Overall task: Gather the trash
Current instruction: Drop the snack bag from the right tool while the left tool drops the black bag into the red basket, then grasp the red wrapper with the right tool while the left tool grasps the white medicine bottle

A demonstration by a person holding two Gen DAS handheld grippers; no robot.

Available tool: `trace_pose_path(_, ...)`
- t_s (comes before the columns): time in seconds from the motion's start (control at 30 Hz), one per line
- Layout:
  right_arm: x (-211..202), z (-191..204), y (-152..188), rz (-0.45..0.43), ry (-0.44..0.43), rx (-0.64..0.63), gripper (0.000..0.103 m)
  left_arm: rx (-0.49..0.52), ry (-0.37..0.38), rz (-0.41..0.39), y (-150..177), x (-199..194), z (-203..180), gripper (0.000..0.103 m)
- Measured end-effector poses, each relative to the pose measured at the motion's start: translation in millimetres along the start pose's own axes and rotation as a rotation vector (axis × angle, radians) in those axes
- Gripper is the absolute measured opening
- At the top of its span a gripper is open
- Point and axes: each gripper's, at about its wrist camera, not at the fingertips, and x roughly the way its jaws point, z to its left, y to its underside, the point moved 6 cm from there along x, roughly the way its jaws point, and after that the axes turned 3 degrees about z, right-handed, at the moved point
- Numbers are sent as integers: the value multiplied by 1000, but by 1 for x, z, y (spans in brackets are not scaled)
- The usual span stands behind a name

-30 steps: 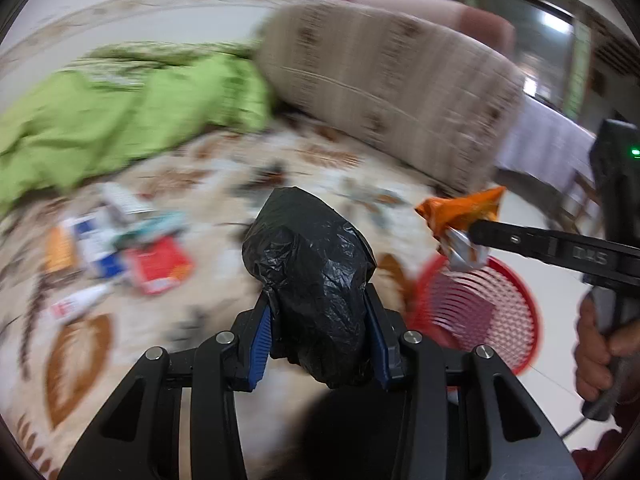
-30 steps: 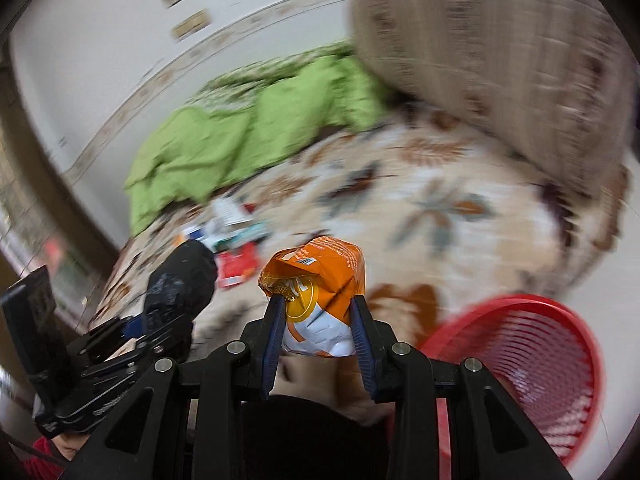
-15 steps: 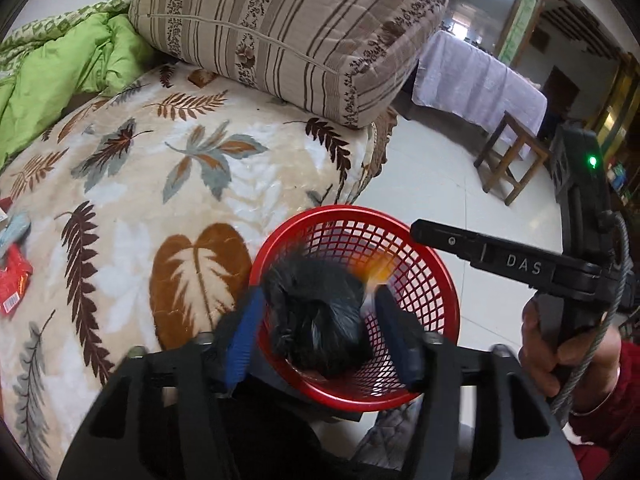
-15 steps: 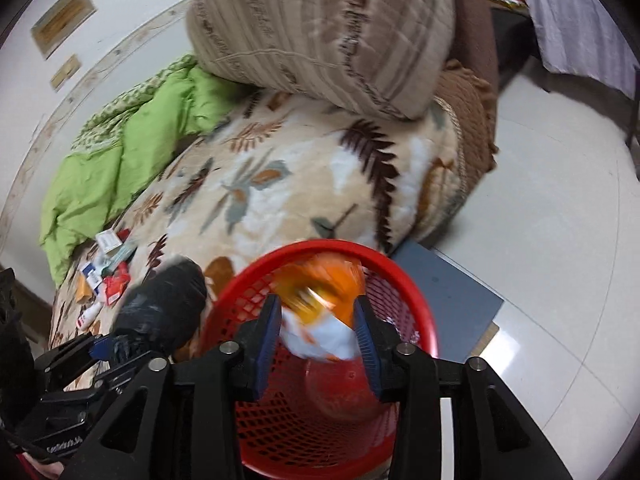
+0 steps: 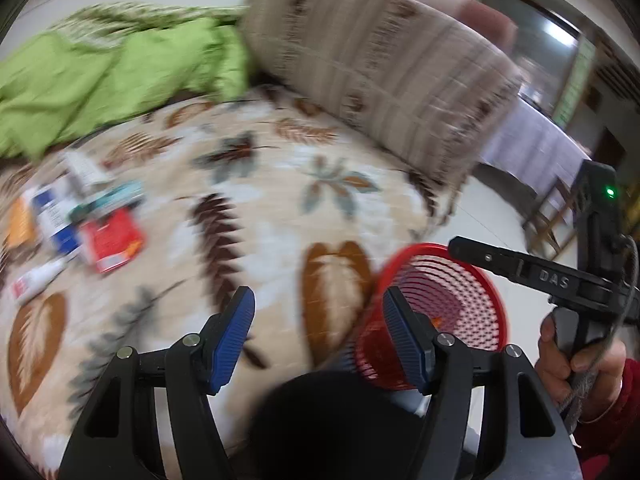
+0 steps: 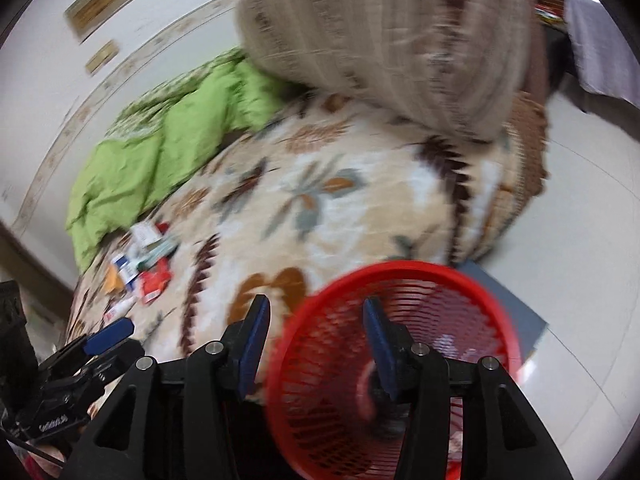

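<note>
Both views are smeared with motion blur, but the layout reads. The red basket point(image 6: 394, 364) stands on the pale floor point(image 6: 580, 240), tight against the rounded edge of the bed with its leaf-print blanket point(image 5: 280, 208). Beyond the basket the floor runs bare and wide.

The trash pile point(image 5: 76, 224), boxes and wrappers plus a small tube, lies well apart from the basket, far across the blanket near the green quilt point(image 5: 100, 76). A big striped pillow point(image 5: 380, 68) blocks the back of the bed.

Left gripper point(image 5: 318, 334) angles down over the bed's edge, blue pads point(image 5: 234, 336) spread apart, nothing between them. Right gripper point(image 6: 316, 346) angles down at the basket's near rim, jaws opening, empty too; something dark lies inside the basket, too blurred to name. In the left view, a hand point(image 5: 576, 364) in a red sleeve grips the right tool's handle beside the basket.
</note>
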Motion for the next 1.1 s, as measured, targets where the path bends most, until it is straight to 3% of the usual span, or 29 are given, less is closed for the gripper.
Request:
trace_pose_path(0.33, 59, 136, 0, 94, -152, -266, 56, -178, -187, -40, 33, -43, 125, 65)
trace_pose_path(0.53, 122, 198, 4, 191, -219, -383, 56, -332, -281, -94, 38, -74, 206, 65)
trace_pose_path(0.73, 196, 229, -10, 323, -294, -337, 56, -392, -340, -100, 32, -80, 262, 65)
trace_pose_path(0.83, 226, 233, -20, 328, -260, -321, 56, -404, -348, -85, 30, -74, 284, 65)
trace_pose_path(1.1, 279, 250, -16, 431, -288, -282, 55, -344, -340, -35, 4, -39, 325, 66)
